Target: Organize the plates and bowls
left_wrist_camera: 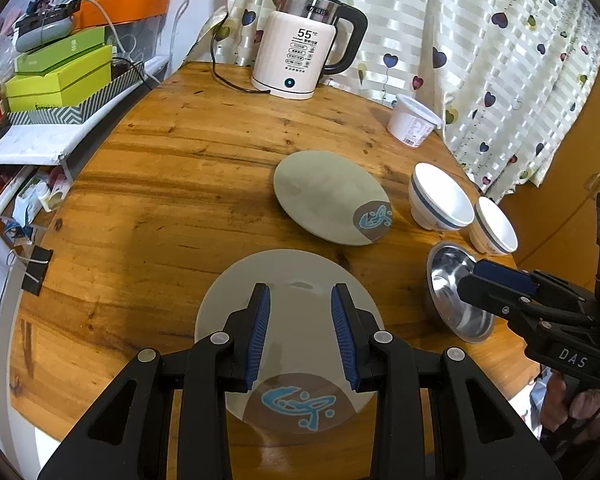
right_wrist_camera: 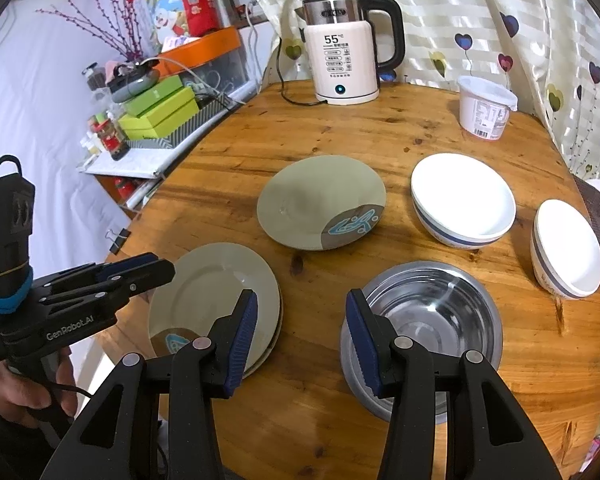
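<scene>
Both hands hovering, nothing held. My left gripper (left_wrist_camera: pixel 300 332) part-open over plate stack (right_wrist_camera: pixel 216 304) lower left; right gripper (right_wrist_camera: pixel 300 340) part-open beside steel bowl (right_wrist_camera: pixel 428 312). Guess: lone plate (right_wrist_camera: pixel 320 204) mid-tabletop (right_wrist_camera: pixel 228 152) joins stack.

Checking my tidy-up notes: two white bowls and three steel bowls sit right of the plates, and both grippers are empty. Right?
Not quite: only one steel bowl is there, as the right wrist view shows. The two white bowls sit right of the plates, and both grippers are empty.
</scene>
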`<state>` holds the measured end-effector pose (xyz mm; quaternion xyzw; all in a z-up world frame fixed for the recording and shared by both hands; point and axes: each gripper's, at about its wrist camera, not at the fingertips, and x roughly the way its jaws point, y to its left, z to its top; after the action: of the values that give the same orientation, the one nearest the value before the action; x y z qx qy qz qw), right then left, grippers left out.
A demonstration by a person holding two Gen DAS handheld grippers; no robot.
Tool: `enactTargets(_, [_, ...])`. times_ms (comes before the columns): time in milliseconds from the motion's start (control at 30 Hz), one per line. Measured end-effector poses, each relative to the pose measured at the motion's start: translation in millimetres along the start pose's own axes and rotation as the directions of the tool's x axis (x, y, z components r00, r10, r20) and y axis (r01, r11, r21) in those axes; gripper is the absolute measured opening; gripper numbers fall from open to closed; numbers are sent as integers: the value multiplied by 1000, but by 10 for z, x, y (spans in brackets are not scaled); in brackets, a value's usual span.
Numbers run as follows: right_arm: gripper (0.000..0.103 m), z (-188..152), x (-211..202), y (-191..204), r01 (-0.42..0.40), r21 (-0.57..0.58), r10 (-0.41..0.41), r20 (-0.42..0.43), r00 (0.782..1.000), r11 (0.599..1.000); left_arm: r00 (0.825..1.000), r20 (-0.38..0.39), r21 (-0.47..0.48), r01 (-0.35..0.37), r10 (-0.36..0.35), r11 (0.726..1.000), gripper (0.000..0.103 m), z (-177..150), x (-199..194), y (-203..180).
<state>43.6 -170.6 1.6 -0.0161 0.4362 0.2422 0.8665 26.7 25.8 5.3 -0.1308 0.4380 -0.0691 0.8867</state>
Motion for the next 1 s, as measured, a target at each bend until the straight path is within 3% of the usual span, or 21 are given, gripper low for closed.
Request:
enactTargets(633, [46, 65, 59, -19, 6, 8, -6, -6, 1000, 1000, 1000, -20, 15, 18, -17, 1000, 33, 108, 104, -48])
enactTargets(1000, [46, 243, 208, -174, 2, 58, -2, -10, 1000, 998, 999, -30, 38, 42, -41, 998, 33, 387, 303, -84])
